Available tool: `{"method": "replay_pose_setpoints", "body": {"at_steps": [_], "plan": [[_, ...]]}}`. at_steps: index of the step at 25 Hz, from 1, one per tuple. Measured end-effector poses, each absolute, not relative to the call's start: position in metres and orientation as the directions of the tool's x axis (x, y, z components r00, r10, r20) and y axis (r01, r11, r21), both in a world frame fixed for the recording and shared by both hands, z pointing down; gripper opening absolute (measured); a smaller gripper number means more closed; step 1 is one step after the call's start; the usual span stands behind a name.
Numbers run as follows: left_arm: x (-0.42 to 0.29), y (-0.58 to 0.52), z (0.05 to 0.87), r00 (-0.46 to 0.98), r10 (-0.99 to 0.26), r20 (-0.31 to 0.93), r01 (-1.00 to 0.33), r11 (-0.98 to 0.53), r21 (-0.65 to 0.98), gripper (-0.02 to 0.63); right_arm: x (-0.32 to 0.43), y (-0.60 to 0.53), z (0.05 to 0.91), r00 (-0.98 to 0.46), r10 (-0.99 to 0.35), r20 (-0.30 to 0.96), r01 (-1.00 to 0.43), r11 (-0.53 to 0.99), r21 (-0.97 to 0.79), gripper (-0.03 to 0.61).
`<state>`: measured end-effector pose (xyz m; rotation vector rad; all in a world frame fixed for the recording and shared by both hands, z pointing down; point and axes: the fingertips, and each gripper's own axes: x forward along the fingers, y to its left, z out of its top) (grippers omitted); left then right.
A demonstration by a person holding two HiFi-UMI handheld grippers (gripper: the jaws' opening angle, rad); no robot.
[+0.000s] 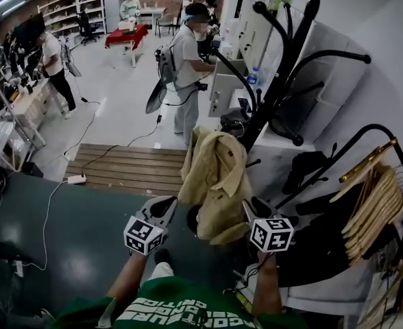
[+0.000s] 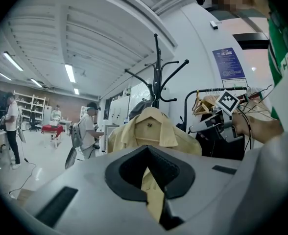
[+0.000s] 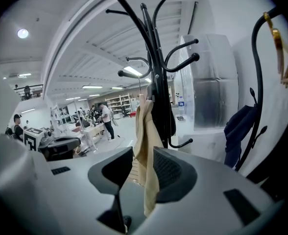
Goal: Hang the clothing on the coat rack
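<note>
A tan jacket (image 1: 215, 177) hangs by its collar from the black coat rack (image 1: 277, 67), straight in front of me. My left gripper (image 1: 166, 208) is at the jacket's lower left edge. In the left gripper view its jaws are shut on a strip of the jacket (image 2: 149, 131), with the coat rack (image 2: 156, 67) behind. My right gripper (image 1: 256, 208) is at the jacket's lower right side. Its jaws stand open (image 3: 143, 173), and a fold of the jacket (image 3: 144, 146) hangs loose between them below the coat rack (image 3: 154, 58).
A clothes rail with wooden hangers (image 1: 373, 197) and dark garments (image 1: 318, 245) stands at the right. A person with a backpack (image 1: 184, 67) stands beyond the rack by white cabinets. A slatted wooden platform (image 1: 126, 166) and a floor cable (image 1: 51, 204) lie at the left.
</note>
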<state>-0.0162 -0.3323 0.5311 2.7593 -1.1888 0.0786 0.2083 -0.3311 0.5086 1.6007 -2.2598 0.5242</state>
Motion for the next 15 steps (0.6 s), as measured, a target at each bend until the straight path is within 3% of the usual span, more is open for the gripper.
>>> {"method": "replay_pose_setpoints", "body": {"at_steps": [15], "plan": [[0.029,-0.254,0.549,0.671,-0.733,0.116,-0.742,-0.660,0.122,0.003,0.245,-0.247,0.540,-0.348,-0.800,0.489,-0.934,0.338,-0.113,0.055]]}}
